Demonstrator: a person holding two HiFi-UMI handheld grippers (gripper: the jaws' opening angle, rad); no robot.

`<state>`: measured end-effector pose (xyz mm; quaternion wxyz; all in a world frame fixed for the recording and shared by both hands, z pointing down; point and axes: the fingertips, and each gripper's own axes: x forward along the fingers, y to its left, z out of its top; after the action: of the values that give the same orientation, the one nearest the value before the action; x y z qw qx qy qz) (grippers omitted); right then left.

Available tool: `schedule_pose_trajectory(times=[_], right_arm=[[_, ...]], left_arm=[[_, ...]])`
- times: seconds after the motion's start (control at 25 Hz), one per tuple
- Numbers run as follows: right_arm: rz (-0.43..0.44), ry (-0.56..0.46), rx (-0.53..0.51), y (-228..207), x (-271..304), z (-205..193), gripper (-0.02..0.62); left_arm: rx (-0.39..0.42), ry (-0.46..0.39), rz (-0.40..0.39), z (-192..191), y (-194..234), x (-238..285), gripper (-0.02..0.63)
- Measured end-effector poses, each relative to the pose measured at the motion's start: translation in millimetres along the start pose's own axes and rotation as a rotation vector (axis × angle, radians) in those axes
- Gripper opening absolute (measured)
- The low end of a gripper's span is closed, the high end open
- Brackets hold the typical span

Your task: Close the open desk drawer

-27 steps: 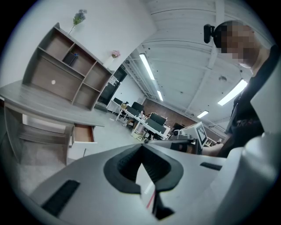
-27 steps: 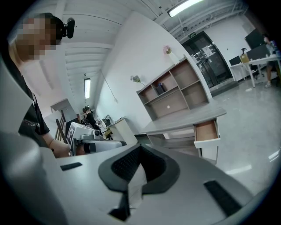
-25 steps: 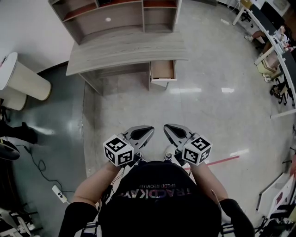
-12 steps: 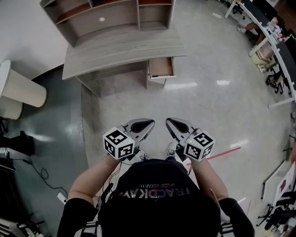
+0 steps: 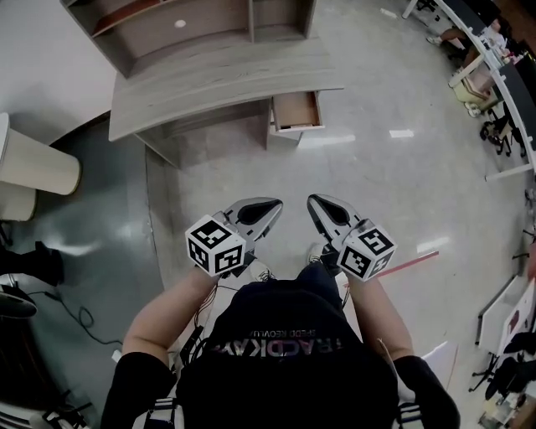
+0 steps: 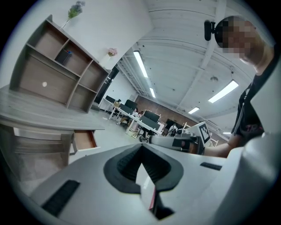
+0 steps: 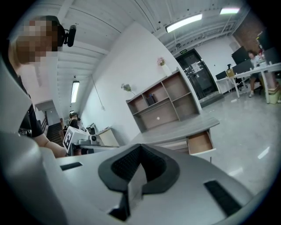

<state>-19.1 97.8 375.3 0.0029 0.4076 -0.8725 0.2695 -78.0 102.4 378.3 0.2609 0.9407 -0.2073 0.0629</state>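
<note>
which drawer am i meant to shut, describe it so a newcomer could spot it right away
Find the long grey wood-grain desk with the open shelf unit on top. Under its right end in the head view, one drawer juts out over the shiny floor. It alone sticks out past the desk's edge, showing a light brown inside.

left hand-held gripper [image 5: 270,207] shut, right hand-held gripper [image 5: 316,204] shut

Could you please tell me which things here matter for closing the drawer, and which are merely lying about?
For the job:
open drawer
desk
left gripper and right gripper, both shut and empty

Just lying about:
shelf unit
white cylinder
red floor tape
far workstations
</note>
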Motion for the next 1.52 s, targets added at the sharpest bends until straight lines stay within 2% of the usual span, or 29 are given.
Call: schedule_pose_trajectory(times=[0.36,0.52,0.68,0.88,1.2,1.52], right_arm=[[0.023,-0.038,0.006,-30,18,23,0.015],[0.057,-0.021,0.024,-50,34,29,0.017],[0.09,0.015,0.054,-70,50,33,0.049],[0.096,0.056,0.093,-104,63,31,0.066],[0.074,0.119,0.179,-157,78,9,0.087],[0.079,0.187,0.327,-198,103,-32,0.121]], left_arm=[[-0.021,-0.001,0.058,7,23,15,0.008],[-0.033,0.001,0.104,14,37,25,0.008],[-0.069,-0.001,0.15,20,50,36,0.008],[-0.117,-0.007,0.181,24,65,56,0.008],[-0.145,0.036,0.211,14,79,89,0.008],[-0.146,0.08,0.266,6,89,112,0.008]])
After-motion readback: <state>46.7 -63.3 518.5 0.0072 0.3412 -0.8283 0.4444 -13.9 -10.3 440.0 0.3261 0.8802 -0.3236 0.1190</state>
